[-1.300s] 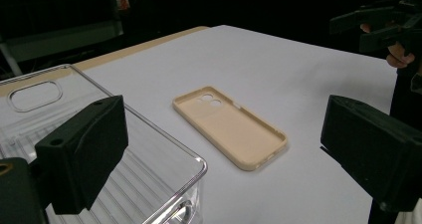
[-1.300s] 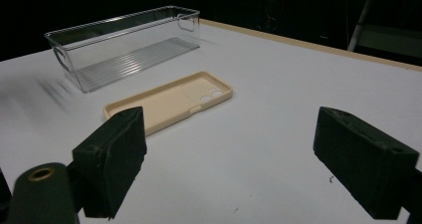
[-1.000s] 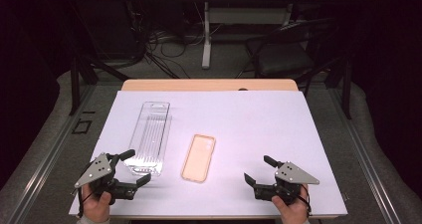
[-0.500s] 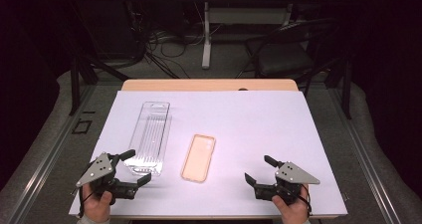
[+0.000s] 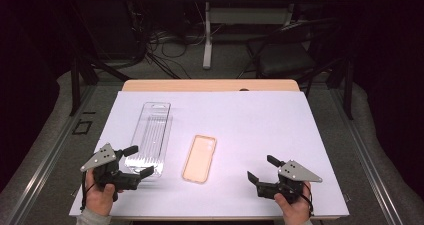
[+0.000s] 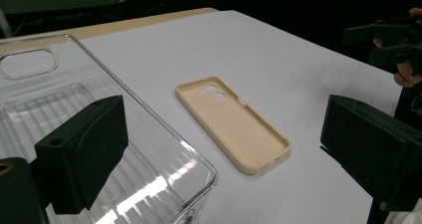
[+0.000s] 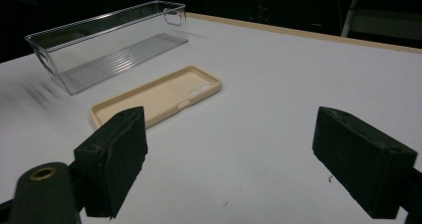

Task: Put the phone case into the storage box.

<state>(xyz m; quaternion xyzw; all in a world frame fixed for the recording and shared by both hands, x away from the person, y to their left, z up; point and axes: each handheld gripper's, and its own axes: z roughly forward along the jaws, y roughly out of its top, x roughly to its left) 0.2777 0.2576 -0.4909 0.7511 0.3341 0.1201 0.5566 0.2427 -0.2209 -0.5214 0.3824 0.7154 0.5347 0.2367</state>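
A: Where is the phone case (image 5: 199, 158)?

B: In the high view it lies flat on the white table (image 5: 250, 120), a little below the middle of the frame and slightly to the left. The clear plastic bin (image 5: 148, 137) is just beside it on the left, not touching.

A: What do the gripper views add?

B: The left gripper view shows the inside of the case (image 6: 231, 122), with the camera cut-outs at its far end in the upper middle of the frame. The high view does not give this detail. The right gripper view shows the bin (image 7: 112, 42) standing with real walls in the upper left, and the case (image 7: 158, 96) in front of it.

A: And the jaws?

B: The left gripper (image 5: 135, 161) is at the lower left of the high view, jaws wide apart, holding nothing, with one jaw over the near corner of the bin. The right gripper (image 5: 261, 168) is at the lower right, well apart from the case, jaws also wide open and empty.
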